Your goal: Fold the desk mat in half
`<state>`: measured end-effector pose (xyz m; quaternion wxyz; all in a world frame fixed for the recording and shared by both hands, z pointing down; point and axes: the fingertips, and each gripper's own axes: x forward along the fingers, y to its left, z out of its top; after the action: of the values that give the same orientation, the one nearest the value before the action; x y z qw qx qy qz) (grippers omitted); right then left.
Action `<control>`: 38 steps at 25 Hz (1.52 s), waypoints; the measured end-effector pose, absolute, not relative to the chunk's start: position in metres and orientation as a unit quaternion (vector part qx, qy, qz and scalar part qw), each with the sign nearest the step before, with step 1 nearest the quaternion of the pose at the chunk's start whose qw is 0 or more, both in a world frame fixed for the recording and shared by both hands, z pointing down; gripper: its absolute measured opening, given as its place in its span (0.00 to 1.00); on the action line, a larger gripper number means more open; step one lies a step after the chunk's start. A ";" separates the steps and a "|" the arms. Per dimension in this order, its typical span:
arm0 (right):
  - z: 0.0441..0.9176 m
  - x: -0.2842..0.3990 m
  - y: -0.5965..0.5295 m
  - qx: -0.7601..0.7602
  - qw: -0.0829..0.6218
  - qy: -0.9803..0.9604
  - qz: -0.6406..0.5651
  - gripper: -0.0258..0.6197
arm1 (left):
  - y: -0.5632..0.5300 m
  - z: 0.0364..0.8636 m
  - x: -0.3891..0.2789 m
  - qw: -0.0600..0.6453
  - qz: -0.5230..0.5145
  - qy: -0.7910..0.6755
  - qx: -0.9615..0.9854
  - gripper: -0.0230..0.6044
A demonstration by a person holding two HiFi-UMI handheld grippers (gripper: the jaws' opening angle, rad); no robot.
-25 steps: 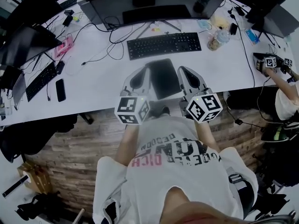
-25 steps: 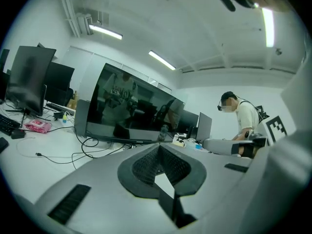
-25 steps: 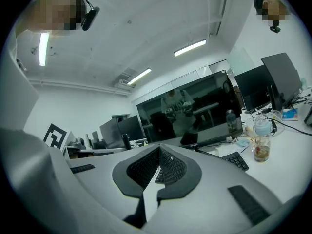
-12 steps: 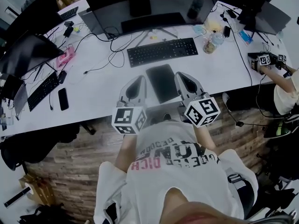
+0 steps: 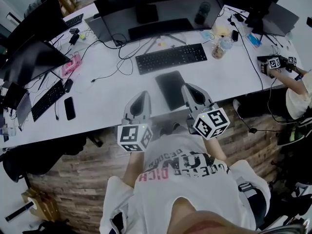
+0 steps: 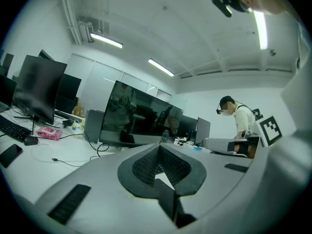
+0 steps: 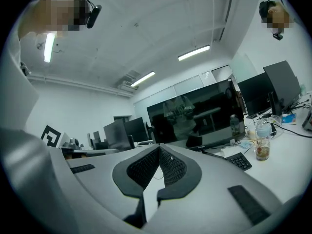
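Desk mat (image 5: 170,87): dark, flat on the desk (image 5: 107,94) between keyboard (image 5: 170,57) and near edge; left gripper (image 5: 140,95) and right gripper (image 5: 189,87) flank its near end, both pressed together and empty (best opened first, then pinching both near corners evenly)

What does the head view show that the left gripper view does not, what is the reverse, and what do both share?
Only the head view: the dark desk mat lying on the white desk, and the wooden floor.
Only the left gripper view: the ceiling lights, and the left gripper seen along its jaws, closed tip to tip with nothing between.
Both: the wide monitor and the pink item.
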<state>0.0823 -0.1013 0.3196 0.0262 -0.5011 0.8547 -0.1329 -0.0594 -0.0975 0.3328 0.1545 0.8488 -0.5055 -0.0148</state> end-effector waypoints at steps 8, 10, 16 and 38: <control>0.324 0.070 -0.090 -0.500 0.024 0.854 -0.140 0.04 | -0.086 0.340 -0.061 0.163 -0.013 -0.496 0.853 0.04; 0.322 0.068 -0.088 -0.501 0.023 0.854 -0.139 0.04 | -0.085 0.338 -0.062 0.161 -0.016 -0.496 0.853 0.04; 0.312 0.060 -0.088 -0.494 0.014 0.860 -0.129 0.04 | -0.083 0.329 -0.068 0.156 -0.027 -0.503 0.850 0.04; 0.313 0.067 -0.124 -0.469 0.014 0.873 -0.132 0.04 | -0.108 0.326 -0.062 0.156 -0.032 -0.533 0.831 0.04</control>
<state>0.0675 -0.1238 0.3132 0.0139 -0.4687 0.8734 -0.1318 -0.0621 -0.1082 0.3265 0.1555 0.8314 -0.5325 -0.0323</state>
